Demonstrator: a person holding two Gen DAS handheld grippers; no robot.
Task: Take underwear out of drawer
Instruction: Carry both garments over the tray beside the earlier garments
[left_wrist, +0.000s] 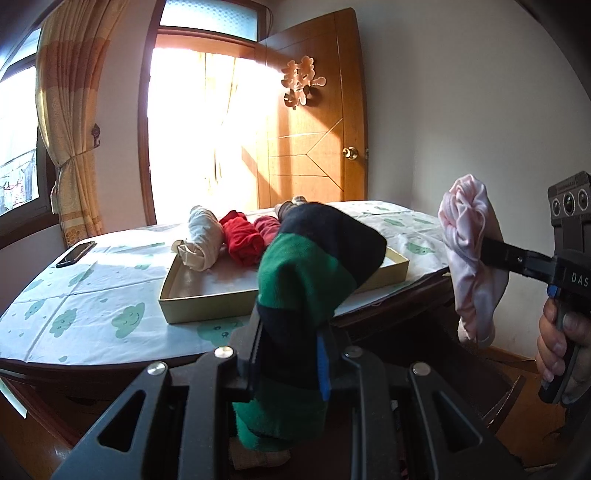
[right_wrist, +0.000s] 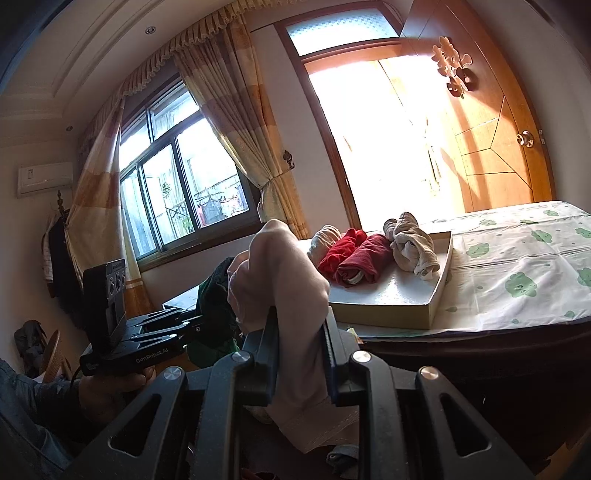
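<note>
Both garments are held clear of the drawer, which lies low and in shadow below the frames and cannot be made out. The left hand-held gripper (left_wrist: 288, 354) is closed on a rolled green-and-black underwear (left_wrist: 314, 266), whose long axis runs upward and forward from the jaws. The right hand-held gripper (right_wrist: 301, 354) is closed on a pale pink underwear (right_wrist: 280, 273), bunched above the jaws with a loose end hanging below them. In the left wrist view the pink piece (left_wrist: 471, 258) is seen to the right, well apart from the green one. The shallow cardboard tray (left_wrist: 207, 302) rests on the cloud-print surface (left_wrist: 92, 295), ahead of and slightly above both grippers. It already carries a cream roll (left_wrist: 203, 236), two red rolls (left_wrist: 243, 240) and a beige bundle (right_wrist: 410, 243). The open floor of the tray lies nearest the left gripper, directly in front of the green piece; from the right gripper it lies forward and to the right. It is judged that the next move calls for a forward carry over the near tray wall before release. A phone (left_wrist: 75, 254) lies on the far left of the surface, clear of the path.
</note>
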